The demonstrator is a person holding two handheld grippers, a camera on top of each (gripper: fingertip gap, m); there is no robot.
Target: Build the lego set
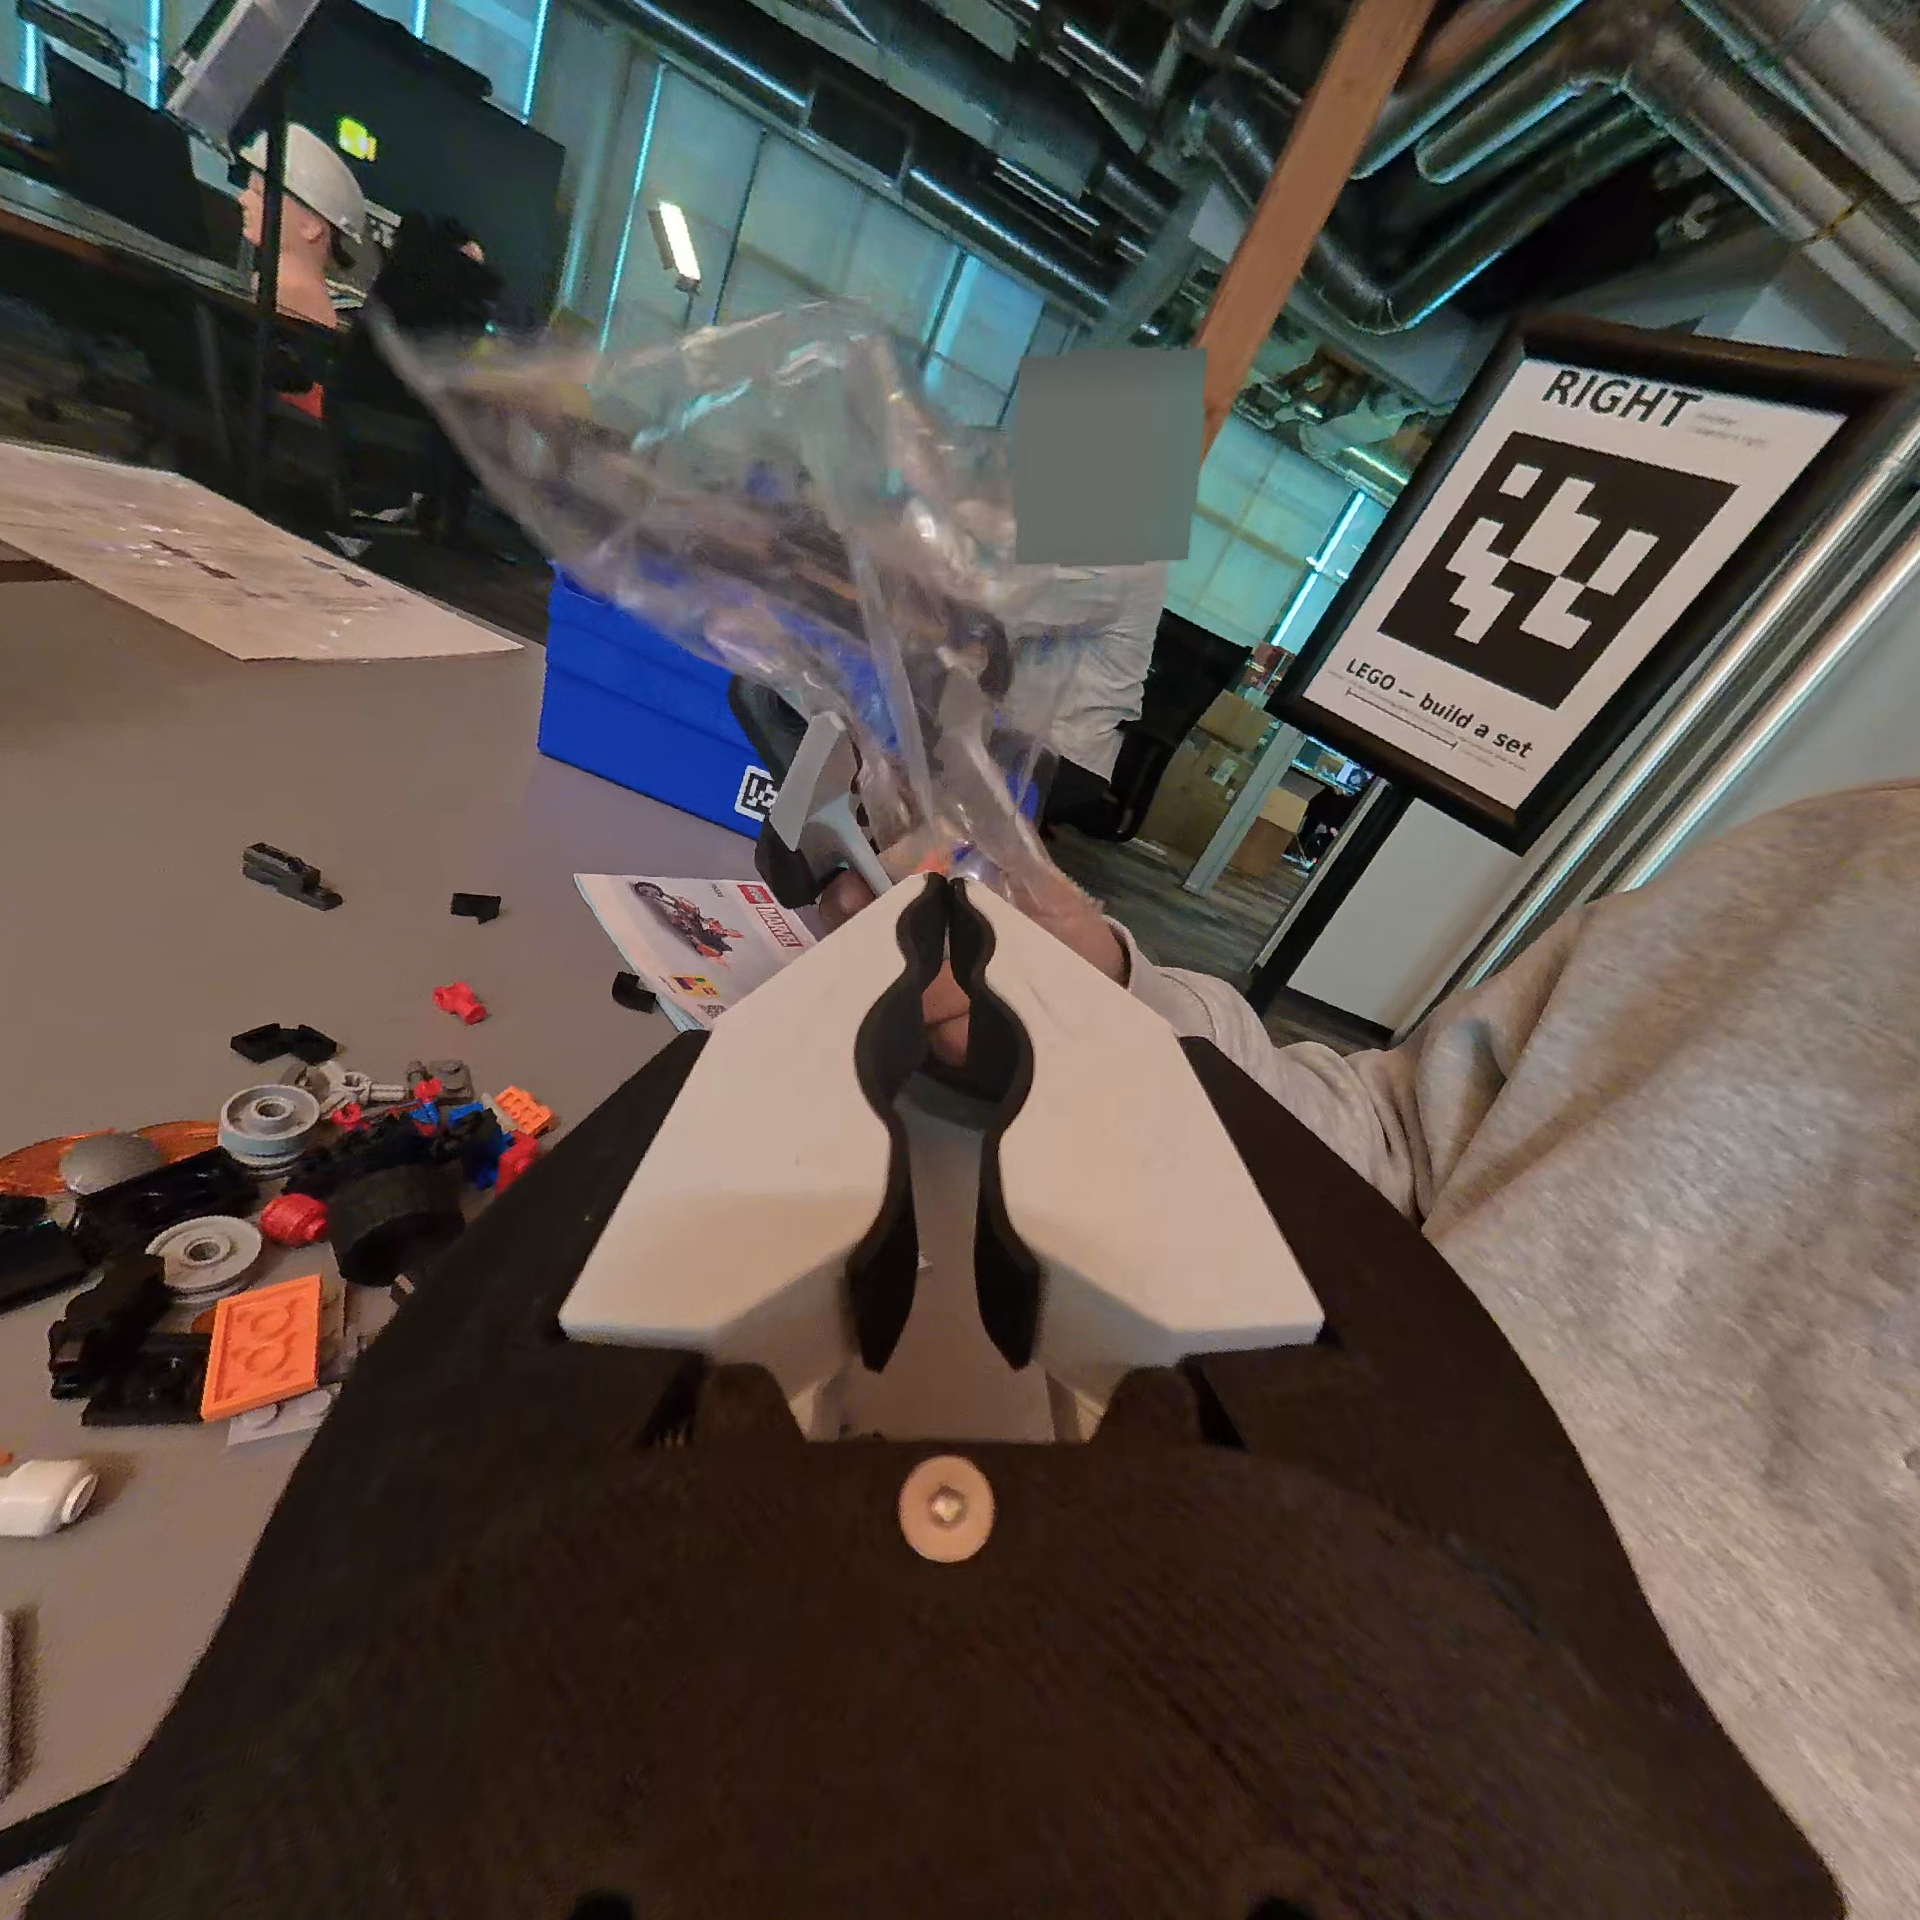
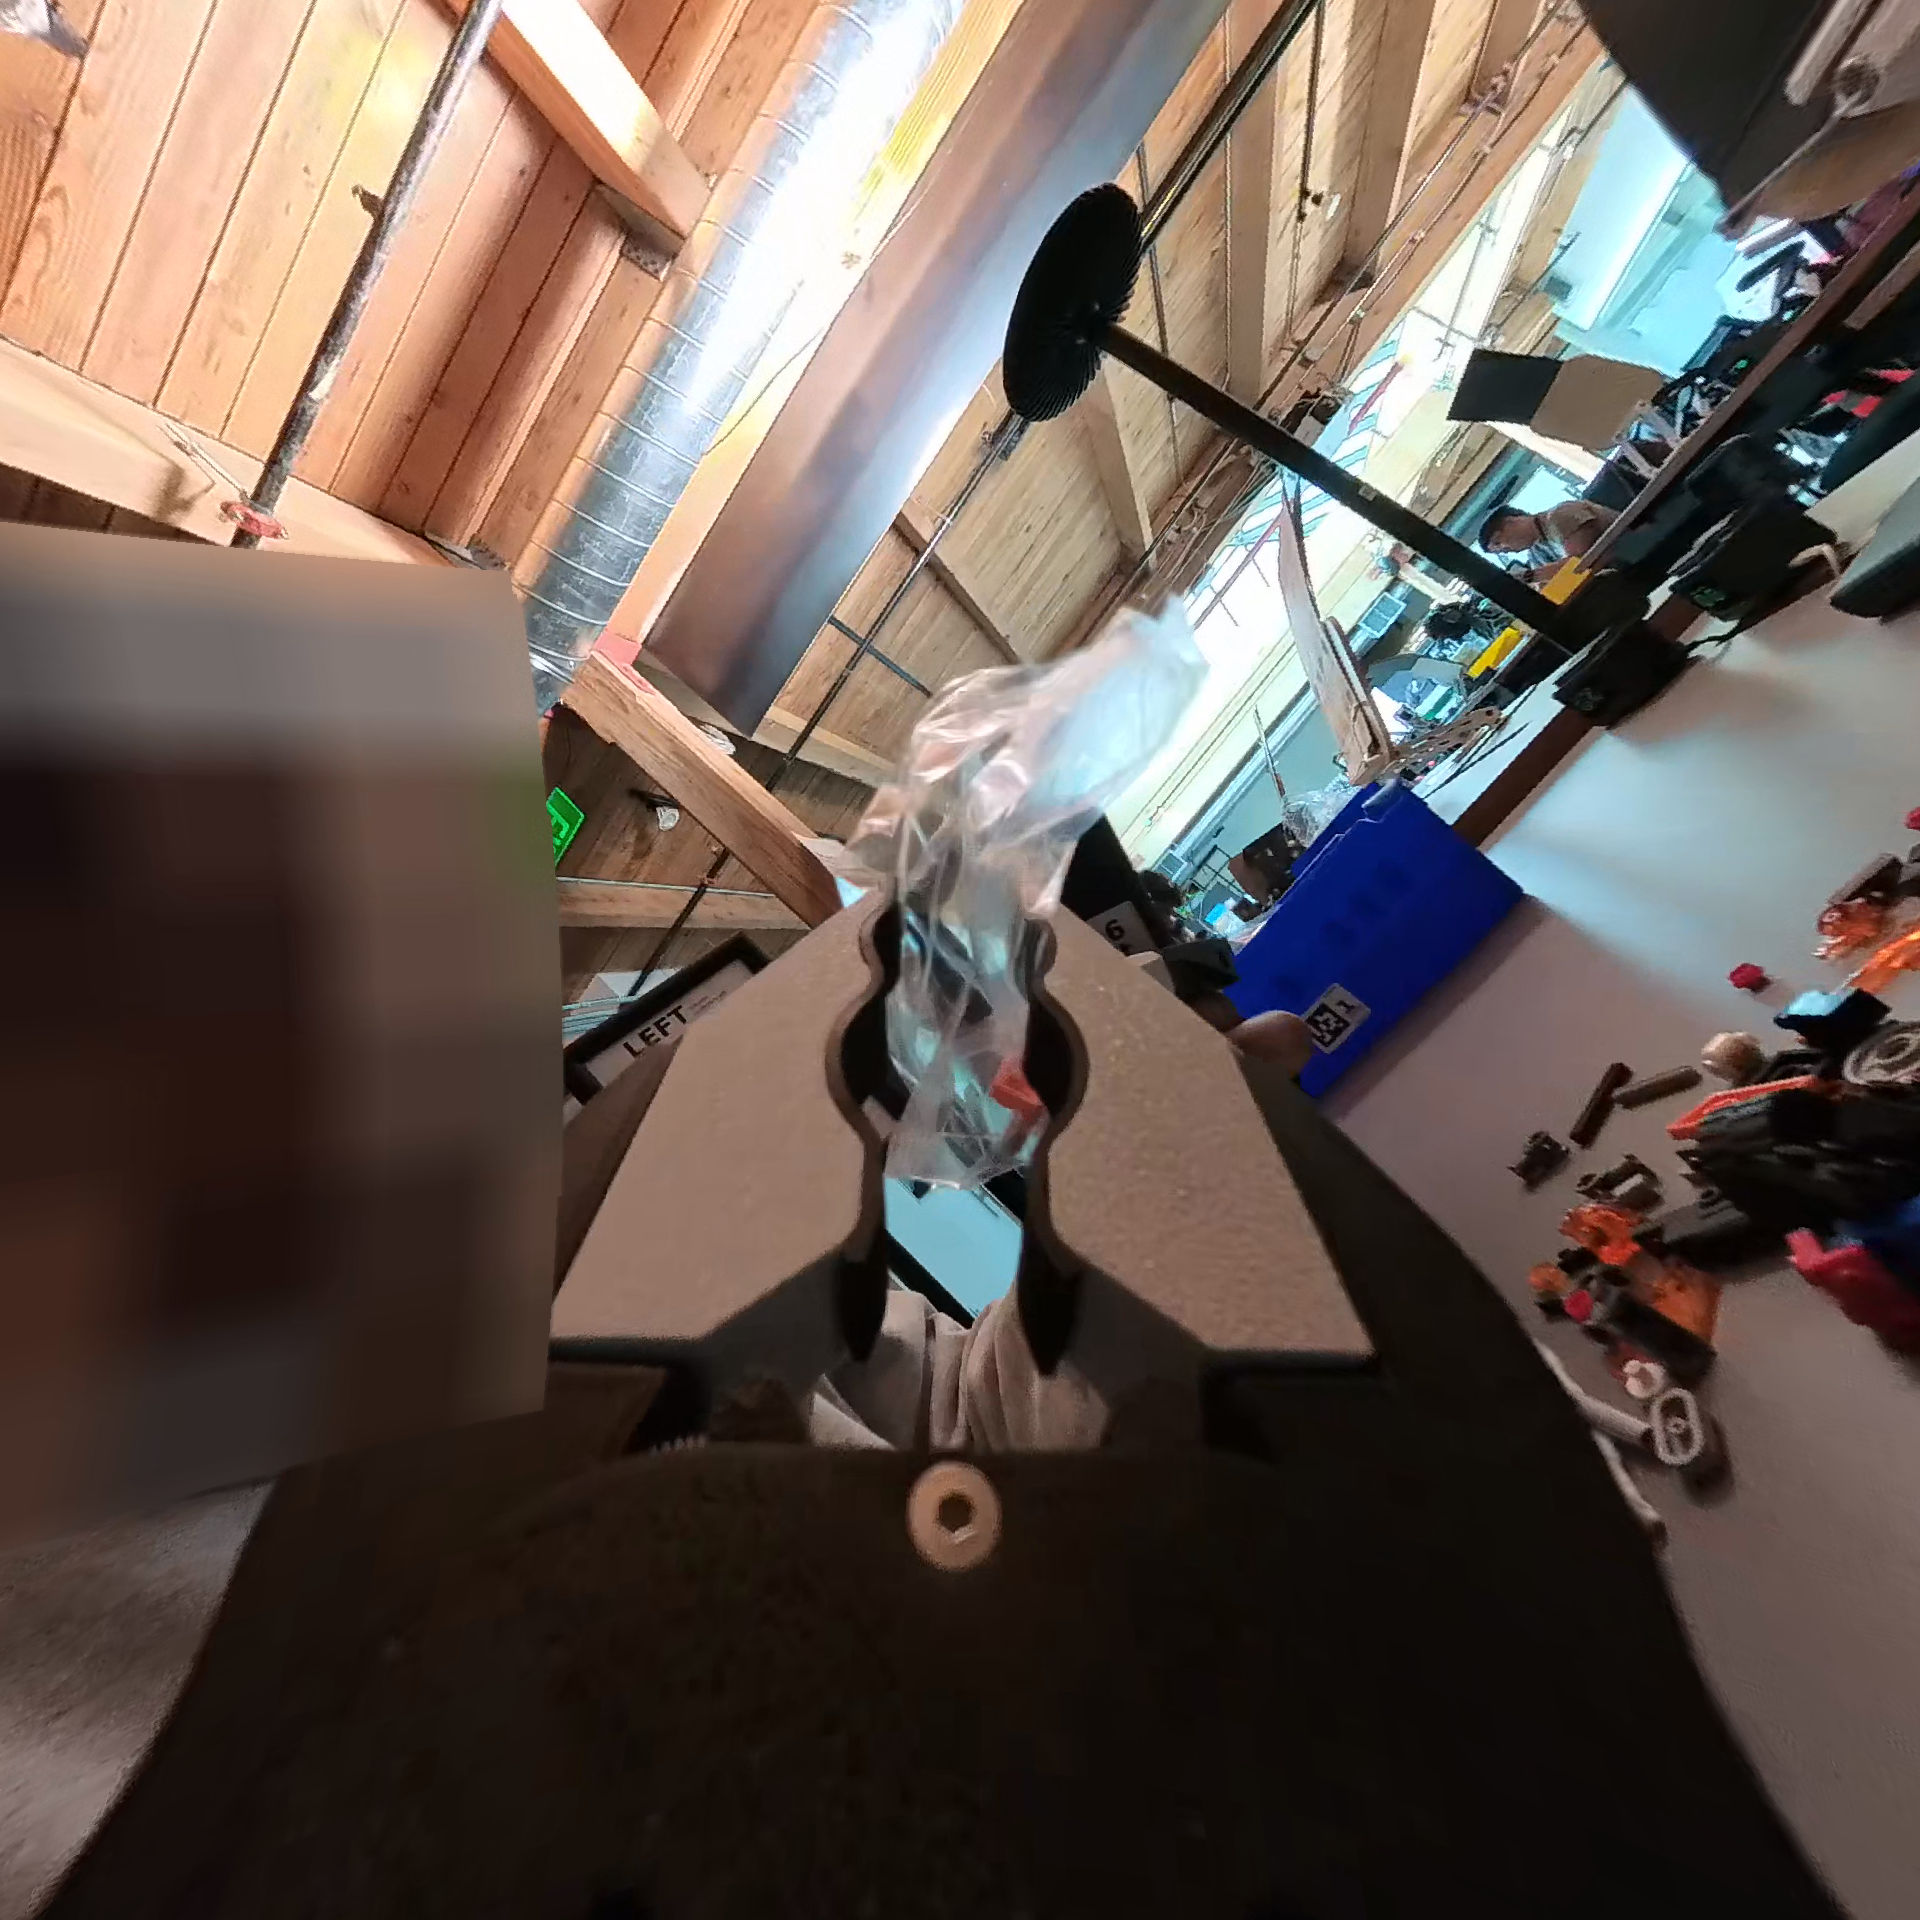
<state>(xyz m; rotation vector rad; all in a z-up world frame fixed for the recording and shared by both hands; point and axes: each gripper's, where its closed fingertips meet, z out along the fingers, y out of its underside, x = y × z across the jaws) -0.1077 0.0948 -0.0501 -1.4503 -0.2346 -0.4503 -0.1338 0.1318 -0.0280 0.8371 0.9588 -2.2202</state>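
A clear plastic bag with a few small pieces in it is held up in the air. My left gripper is shut on the bag's lower end, and the bag fans out above its tips. My right gripper has its jaws apart. The same bag hangs in the gap between them, with a red piece inside. One grey finger of the right gripper shows just left of my left gripper's tip. Loose Lego pieces lie on the grey table; they also show in the right wrist view.
An instruction booklet lies on the table behind the grippers. A blue bin stands farther back, also in the right wrist view. A framed sign stands at the right. A grey sleeve fills the right side. Across from one pair of fingers to the other is roughly 6 centimeters.
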